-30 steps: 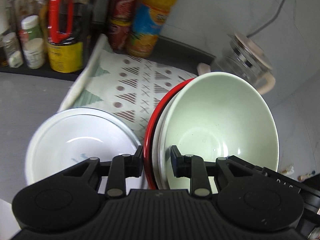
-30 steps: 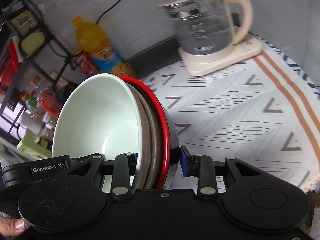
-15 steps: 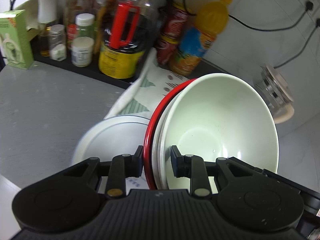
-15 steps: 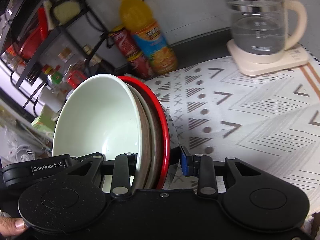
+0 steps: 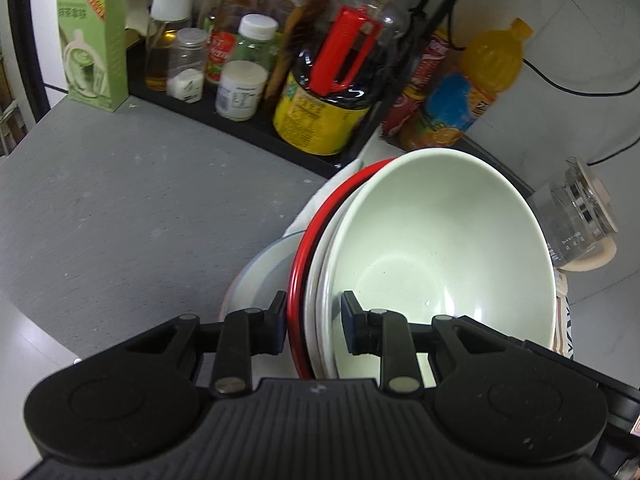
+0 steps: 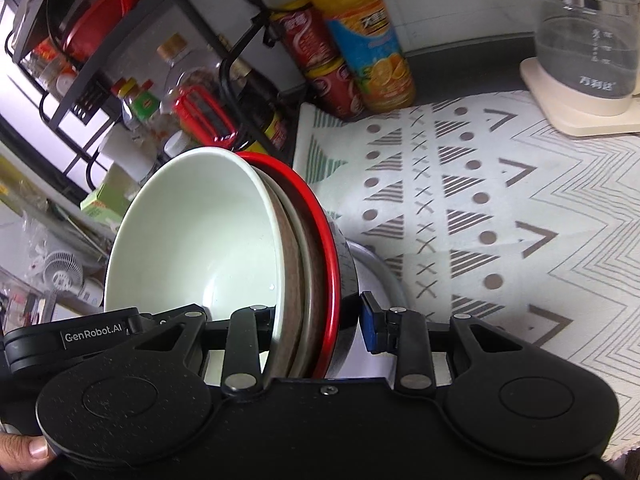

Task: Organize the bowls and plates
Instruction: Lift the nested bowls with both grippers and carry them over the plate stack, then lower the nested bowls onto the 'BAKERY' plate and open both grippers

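Patterned mat [image 6: 500, 208] on the right, grey counter [image 5: 120, 208] on the left. Nested stack of bowls [image 5: 432, 256] held tilted between both claws – pale green bowl innermost, empty, red-rimmed one outermost, openings facing the left gripper [image 5: 314, 326]. Left gripper and right gripper [image 6: 316, 330] each pinch opposite rims. White plate [image 5: 264, 276] just beneath.

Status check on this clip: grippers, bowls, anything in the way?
Left gripper and right gripper both clamped on bowl stack. Stack held tilted. White plate beneath it.
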Tool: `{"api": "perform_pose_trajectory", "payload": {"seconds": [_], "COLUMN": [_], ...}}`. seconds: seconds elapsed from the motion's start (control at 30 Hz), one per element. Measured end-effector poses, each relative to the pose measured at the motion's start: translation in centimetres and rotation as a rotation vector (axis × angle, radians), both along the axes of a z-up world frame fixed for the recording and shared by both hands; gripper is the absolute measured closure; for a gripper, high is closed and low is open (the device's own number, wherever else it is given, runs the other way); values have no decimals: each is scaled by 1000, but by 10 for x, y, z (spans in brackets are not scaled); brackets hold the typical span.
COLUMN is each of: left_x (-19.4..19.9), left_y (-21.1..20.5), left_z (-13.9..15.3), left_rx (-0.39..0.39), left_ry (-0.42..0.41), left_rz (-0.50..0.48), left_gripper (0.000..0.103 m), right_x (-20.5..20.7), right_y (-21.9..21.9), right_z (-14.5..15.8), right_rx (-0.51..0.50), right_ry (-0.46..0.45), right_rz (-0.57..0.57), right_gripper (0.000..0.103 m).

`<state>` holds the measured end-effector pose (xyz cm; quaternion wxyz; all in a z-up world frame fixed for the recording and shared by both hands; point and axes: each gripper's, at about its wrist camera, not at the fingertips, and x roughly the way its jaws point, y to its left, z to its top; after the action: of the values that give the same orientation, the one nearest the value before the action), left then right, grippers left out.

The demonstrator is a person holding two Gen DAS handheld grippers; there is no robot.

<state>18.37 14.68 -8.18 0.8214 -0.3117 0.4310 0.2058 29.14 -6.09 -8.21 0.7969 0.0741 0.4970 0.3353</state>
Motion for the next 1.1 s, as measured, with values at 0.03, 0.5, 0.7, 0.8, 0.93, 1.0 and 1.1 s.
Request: {"api": "perform_pose_trajectory", "payload": {"seconds": [0.03,0.5,0.7,0.8,0.93,1.0,1.1], "left_x": [-1,7,10,11,11,12,15], "left_y": [2,12,14,17,20,21,23], "left_z": [-1,-25,-33,-36,-37,-37,-39], "left_rx": [-4,-70,-86,-99,-109,-111,-122], "left_ry": [4,55,88,97,97,84,78], "left_rz": [2,-35,-60,-66,-81,-94,-107], "left_gripper": [77,77,77,77,77,77,76], "right_x": [-1,-4,-4,-5,-5,-6,-6], "right_y": [3,13,12,13,15,14,13], "right_z": [-1,-20,-29,-33,-38,-40,-43], "right_rx": [-3,-69,-93,-99,-103,-105,-112], "right_ry": [2,51,70,81,97,92,104], "right_rz": [4,-10,-27,-31,-38,-39,-51], "right_gripper": [71,71,71,71,71,71,71]}}
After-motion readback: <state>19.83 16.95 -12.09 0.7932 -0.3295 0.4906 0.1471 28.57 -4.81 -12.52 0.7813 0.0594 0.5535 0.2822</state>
